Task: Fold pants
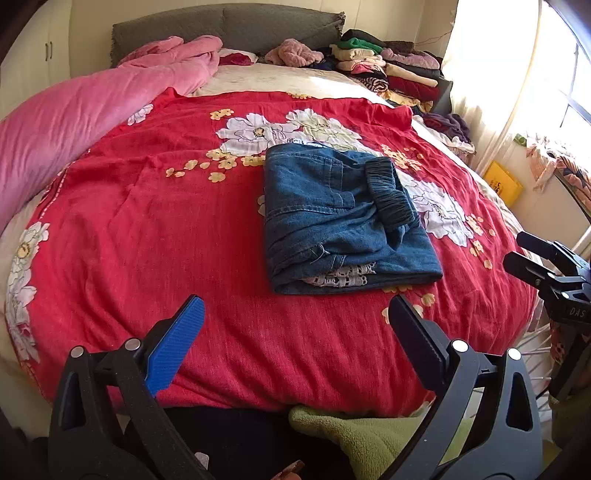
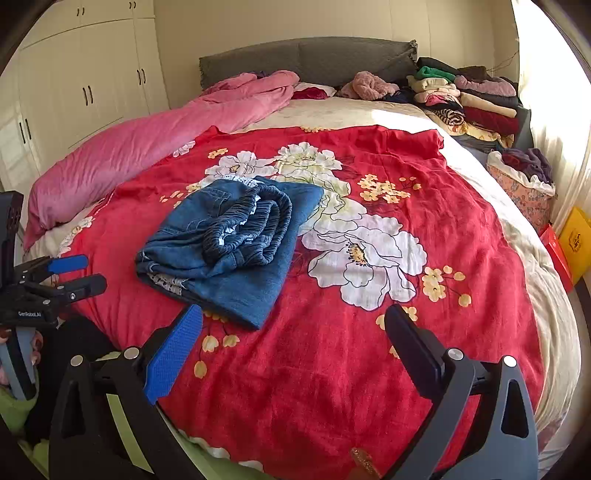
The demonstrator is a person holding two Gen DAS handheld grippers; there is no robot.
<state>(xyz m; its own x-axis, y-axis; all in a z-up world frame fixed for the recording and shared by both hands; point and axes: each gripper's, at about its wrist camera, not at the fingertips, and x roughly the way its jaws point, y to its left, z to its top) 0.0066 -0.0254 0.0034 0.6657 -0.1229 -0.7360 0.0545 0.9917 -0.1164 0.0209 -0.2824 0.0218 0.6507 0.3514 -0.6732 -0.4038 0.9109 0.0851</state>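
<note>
- Pants (image 1: 343,221) in blue denim lie folded into a compact packet on the red floral bedspread (image 1: 147,229), and we take that packet as our landmark throughout.
- From the left wrist view, our left hand-held gripper (image 1: 295,325) hovers just short of the packet's near folded edge, its jaws spread wide and holding nothing. The packet lies straight ahead and a little to the right of the gap between the fingers.
- In the same view the packet's long axis runs away from us toward the headboard (image 1: 229,29), with the gathered elastic waistband (image 1: 391,195) lying on its top right side and a strip of white lace showing at the near edge.
- Our right hand-held gripper (image 1: 532,266) shows to the right of the packet, clear of the cloth; its jaws look parted and empty.
- From the right wrist view, the packet sits ahead and to the left of the right hand-held gripper, whose fingers are released with only bedspread between them.
- Here the left hand-held gripper appears left of the packet, near its lower corner, slightly parted and grasping nothing.
- We judge the fold essentially done; both grippers are close, the left more squarely lined up with the near edge for any last tidy or lift.
- A stack of folded clothes (image 2: 469,96) waits beyond the packet, by the headboard's right end.
</note>
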